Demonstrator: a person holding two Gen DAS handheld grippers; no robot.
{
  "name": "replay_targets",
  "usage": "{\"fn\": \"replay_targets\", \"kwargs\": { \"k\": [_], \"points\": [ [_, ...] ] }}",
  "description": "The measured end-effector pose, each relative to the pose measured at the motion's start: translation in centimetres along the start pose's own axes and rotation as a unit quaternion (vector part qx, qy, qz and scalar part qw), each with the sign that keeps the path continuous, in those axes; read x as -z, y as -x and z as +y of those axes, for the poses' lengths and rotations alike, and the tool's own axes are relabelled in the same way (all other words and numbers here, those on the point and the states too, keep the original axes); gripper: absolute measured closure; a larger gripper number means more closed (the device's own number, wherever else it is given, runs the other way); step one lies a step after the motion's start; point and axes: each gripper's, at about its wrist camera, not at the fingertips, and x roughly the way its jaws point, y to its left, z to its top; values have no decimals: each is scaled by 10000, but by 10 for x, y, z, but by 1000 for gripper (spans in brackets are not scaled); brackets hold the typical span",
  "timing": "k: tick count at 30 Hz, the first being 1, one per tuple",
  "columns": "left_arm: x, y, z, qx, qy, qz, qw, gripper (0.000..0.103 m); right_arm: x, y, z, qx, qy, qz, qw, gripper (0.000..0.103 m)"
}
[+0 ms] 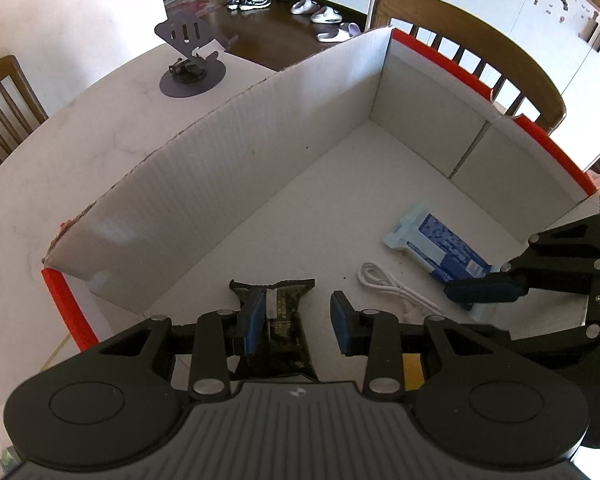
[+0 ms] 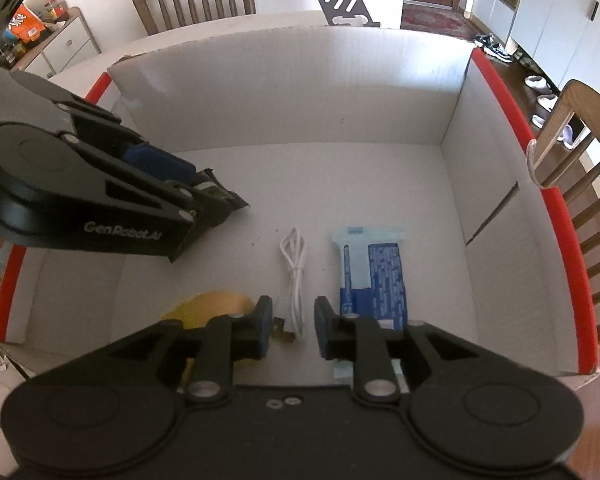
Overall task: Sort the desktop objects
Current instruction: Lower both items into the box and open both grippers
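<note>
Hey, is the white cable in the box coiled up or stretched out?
Folded up. The white cable lies doubled into a narrow bundle on the floor of the box, with loops at its far end.

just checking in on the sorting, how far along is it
Well along, it seems. The white cable and blue packet already lie on the floor of the cardboard box, with a yellow item near the right tongs. In hand: the left tongs are open around a dark wrapper inside the box. What remains outside the box cannot be seen.
</note>
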Motion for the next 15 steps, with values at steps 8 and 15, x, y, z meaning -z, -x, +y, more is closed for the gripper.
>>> {"fn": "replay_targets", "kwargs": {
  "k": [8, 15],
  "points": [
    [5, 15, -5, 164, 82, -148, 9997, 68, 1, 20, -3, -72, 91, -170, 9998, 67],
    [12, 34, -12, 233, 49, -275, 9993, 68, -2, 37, -2, -215, 129, -358, 9990, 63]
  ]
}}
